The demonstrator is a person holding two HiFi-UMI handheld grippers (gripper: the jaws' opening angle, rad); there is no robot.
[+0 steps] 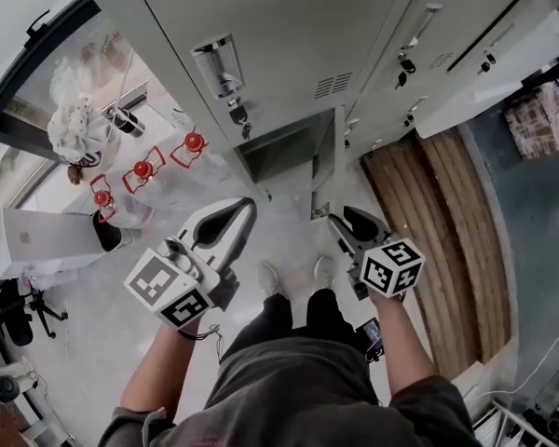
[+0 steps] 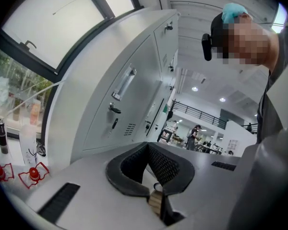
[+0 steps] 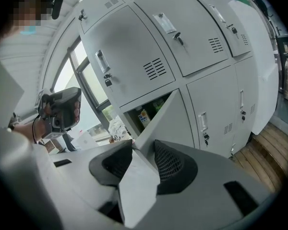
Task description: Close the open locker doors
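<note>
Though the other doors [image 3: 134,47] look shut, the locker door [image 3: 165,116] at twelve o'clock stands open, its edge pinched in your right gripper [image 3: 141,150] fingers; left gripper [image 2: 147,147] fingers closed, empty

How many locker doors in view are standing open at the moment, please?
1. The open door is on the bottom row, between the jaws of the right gripper; more may lie out of view.
</note>
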